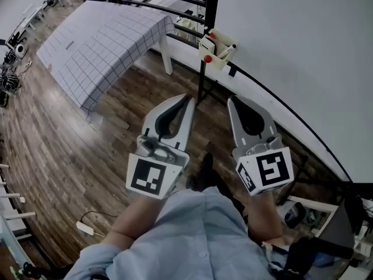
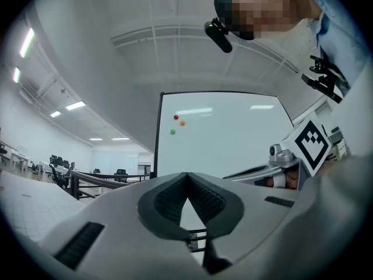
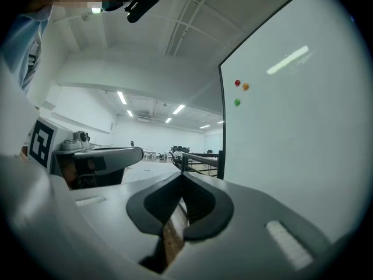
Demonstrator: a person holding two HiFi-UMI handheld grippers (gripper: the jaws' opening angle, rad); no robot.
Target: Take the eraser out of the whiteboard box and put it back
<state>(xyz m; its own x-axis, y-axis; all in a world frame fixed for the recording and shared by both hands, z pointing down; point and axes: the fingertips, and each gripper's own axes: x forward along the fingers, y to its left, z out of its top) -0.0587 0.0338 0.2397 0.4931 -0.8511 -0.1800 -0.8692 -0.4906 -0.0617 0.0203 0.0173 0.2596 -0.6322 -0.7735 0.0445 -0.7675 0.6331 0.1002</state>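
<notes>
The cream whiteboard box [image 1: 217,51] hangs on the black frame at the left edge of the whiteboard [image 1: 291,45]. Red-capped items stick out of it; I cannot make out the eraser. My left gripper [image 1: 188,101] and right gripper [image 1: 231,101] are side by side below the box, pointing toward it and well short of it. Both are shut with nothing between the jaws. In the left gripper view the left gripper [image 2: 186,175] faces the whiteboard [image 2: 233,144]. In the right gripper view the right gripper [image 3: 182,174] has the whiteboard [image 3: 291,133] on its right.
A table under a checked cloth [image 1: 105,37] stands at the upper left on the wooden floor [image 1: 52,144]. A white power strip [image 1: 85,228] lies on the floor at the lower left. Red, orange and green magnets [image 2: 176,117] sit on the board. A cluttered stand [image 1: 309,217] is at the lower right.
</notes>
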